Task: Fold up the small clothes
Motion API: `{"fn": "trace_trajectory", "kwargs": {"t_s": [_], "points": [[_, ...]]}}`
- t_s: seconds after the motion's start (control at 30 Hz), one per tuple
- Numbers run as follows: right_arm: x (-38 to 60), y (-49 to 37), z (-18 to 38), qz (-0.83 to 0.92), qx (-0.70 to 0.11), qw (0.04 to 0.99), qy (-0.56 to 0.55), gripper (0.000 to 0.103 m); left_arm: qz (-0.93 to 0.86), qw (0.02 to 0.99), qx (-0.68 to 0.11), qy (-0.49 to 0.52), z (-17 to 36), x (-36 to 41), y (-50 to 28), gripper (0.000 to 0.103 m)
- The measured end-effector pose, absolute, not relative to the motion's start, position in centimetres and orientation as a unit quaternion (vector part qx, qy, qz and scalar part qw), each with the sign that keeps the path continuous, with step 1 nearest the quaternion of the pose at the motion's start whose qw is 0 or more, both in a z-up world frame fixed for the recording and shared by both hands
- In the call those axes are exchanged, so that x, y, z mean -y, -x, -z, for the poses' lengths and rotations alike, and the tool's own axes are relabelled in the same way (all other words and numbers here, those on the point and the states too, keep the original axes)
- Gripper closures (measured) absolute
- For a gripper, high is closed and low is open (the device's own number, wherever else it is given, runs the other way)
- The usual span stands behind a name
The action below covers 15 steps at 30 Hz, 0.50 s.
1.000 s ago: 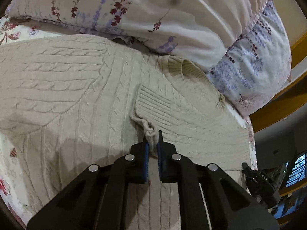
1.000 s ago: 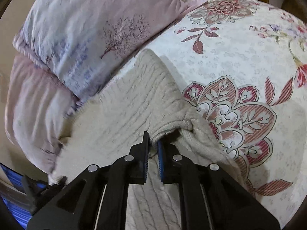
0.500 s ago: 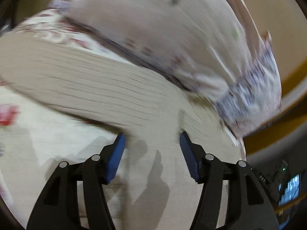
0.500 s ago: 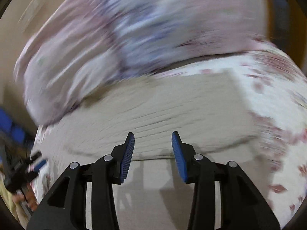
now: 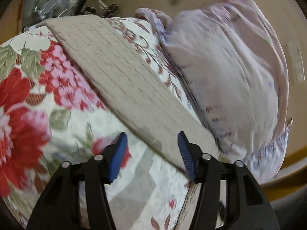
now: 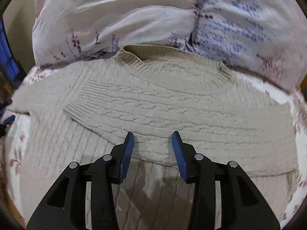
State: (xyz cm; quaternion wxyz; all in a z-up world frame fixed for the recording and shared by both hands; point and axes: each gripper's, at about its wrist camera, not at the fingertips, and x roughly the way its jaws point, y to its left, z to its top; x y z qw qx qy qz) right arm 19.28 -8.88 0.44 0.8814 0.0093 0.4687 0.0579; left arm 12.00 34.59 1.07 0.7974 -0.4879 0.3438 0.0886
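Both tools are released: the left tool (image 5: 152, 153) and right tool (image 6: 153, 152) hover over the beige sweater (image 6: 172, 103) on the bed (image 5: 57, 99), near the pillow (image 6: 134, 15).

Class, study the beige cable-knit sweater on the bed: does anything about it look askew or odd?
Nothing is damaged. On the sweater, one sleeve lies folded across the chest at a slant, and the collar is slightly curled up.

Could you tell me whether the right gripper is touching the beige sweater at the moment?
Cannot tell. In the right wrist view the open right gripper overlaps the sweater, holding no fabric, but any height gap is hidden.
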Motion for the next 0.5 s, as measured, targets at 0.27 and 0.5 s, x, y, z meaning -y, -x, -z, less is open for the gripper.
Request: {"fn": "trace_trajectory", "kwargs": {"t_s": [0.27,0.5], "points": [[9.3,-18.3,-1.6,-0.071,-0.473,0.877,-0.049,0.053,-0.12,0.769,-0.312,0.545,-0.3,-38.2,-13.0,0.065],[11.2,-17.1,-3.1,-0.075,-0.461,0.881,-0.078,0.052,-0.149,0.79,-0.317,0.503,-1.6,-38.2,-14.0,0.097]]}}
